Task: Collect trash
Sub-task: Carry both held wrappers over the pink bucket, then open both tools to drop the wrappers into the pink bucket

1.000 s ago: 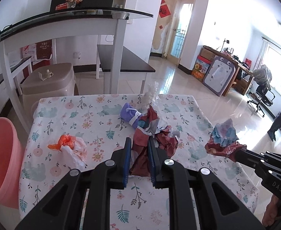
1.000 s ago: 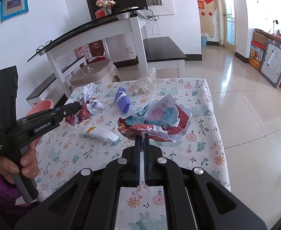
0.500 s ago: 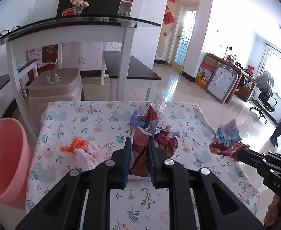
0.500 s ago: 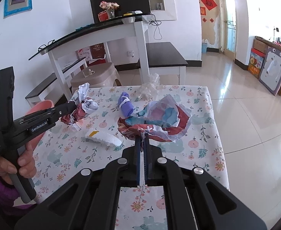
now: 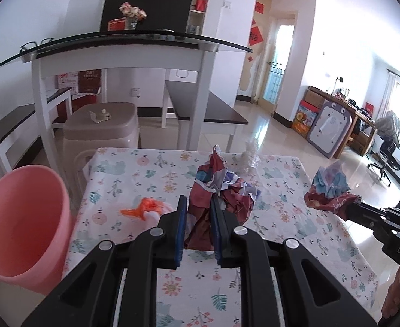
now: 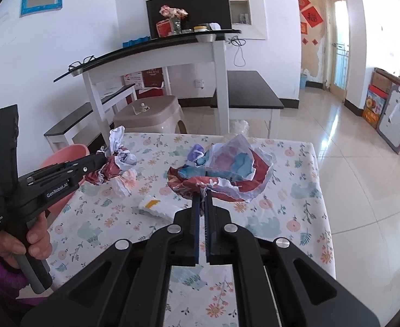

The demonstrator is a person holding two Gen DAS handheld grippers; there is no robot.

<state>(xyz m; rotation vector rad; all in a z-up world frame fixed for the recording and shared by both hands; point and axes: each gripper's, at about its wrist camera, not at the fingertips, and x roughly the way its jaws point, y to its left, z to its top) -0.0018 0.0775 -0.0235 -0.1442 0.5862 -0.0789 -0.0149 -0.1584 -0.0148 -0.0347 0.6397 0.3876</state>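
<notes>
My left gripper (image 5: pixel 198 204) is shut on a crumpled red and white paper wad (image 5: pixel 221 193) and holds it above the floral table (image 5: pixel 134 174). In the right wrist view the same left gripper (image 6: pixel 102 159) and its wad (image 6: pixel 115 163) are at the left. My right gripper (image 6: pixel 202 193) is shut on a crumpled red, blue and white wrapper (image 6: pixel 227 171), held above the table; it shows at the right of the left wrist view (image 5: pixel 330 190). A pink bin (image 5: pixel 20 223) stands left of the table.
On the table lie an orange and white plastic scrap (image 5: pixel 145 208), a white wrapper with a yellow mark (image 6: pixel 156 207), a purple scrap (image 6: pixel 196 151) and clear plastic (image 5: pixel 247 158). A beige stool (image 5: pixel 102 128) and a white desk (image 5: pixel 118 54) stand behind.
Both grippers have risen and pulled back with their trash. The left wad has moved left toward the pink bin, which now looms larger.
</notes>
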